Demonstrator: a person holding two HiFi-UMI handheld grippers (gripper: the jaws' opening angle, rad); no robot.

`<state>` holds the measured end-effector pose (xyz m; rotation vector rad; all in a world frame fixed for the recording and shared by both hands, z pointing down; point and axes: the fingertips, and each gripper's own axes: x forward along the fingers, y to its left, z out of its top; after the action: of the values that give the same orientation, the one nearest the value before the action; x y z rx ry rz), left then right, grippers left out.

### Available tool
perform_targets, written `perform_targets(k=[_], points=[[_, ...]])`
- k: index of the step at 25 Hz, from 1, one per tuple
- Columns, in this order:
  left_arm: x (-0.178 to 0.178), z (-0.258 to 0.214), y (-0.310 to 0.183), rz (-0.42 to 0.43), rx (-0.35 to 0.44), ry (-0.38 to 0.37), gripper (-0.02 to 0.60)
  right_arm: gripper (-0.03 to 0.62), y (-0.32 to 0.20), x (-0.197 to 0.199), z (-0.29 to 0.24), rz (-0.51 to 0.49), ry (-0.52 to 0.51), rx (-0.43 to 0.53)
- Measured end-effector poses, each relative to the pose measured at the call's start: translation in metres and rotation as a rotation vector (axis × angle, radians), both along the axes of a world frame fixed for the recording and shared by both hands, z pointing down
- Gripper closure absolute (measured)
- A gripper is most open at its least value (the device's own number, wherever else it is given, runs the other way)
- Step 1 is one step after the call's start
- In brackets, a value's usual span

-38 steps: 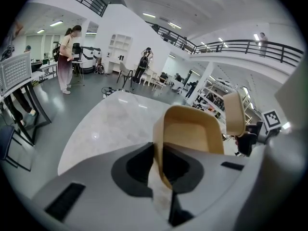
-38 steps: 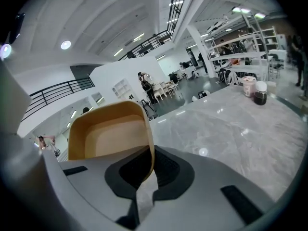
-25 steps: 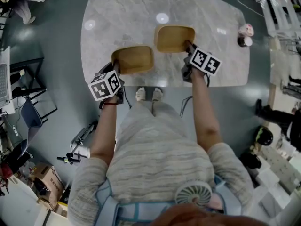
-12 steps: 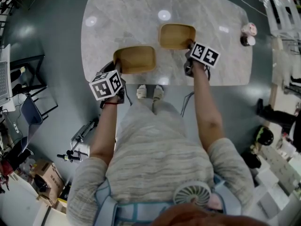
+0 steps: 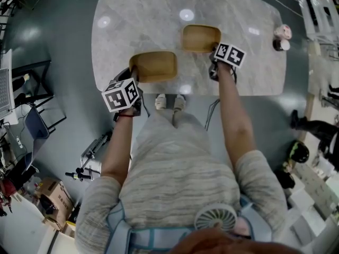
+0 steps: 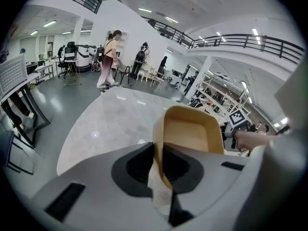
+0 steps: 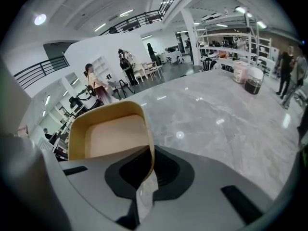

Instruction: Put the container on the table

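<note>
My right hand-held gripper (image 7: 144, 177) is clamped on the near rim of the right container (image 7: 113, 134). I'd bring that container down level, feel its base settle flat on the bench (image 5: 143, 15), and only then ease off. The jaws are nearly together on the thin wall. My left hand-held gripper (image 6: 161, 172) likewise pinches the left container (image 6: 190, 134), which lies at 7 o'clock from the right one, by the bench's near edge. I cannot tell whether either base touches yet.

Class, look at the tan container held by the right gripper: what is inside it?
Nothing shows inside the tan container: its floor and far walls are bare. The near corner is hidden behind the right gripper, clamped on its rim.
</note>
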<state>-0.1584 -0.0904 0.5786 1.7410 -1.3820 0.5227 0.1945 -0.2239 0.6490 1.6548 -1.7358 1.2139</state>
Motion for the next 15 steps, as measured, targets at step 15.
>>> perform_targets(k=[15], points=[[0.001, 0.009, 0.003, 0.008, -0.025, -0.005, 0.549, 0.586, 0.006, 0.010, 0.040, -0.036, 0.109, -0.133]])
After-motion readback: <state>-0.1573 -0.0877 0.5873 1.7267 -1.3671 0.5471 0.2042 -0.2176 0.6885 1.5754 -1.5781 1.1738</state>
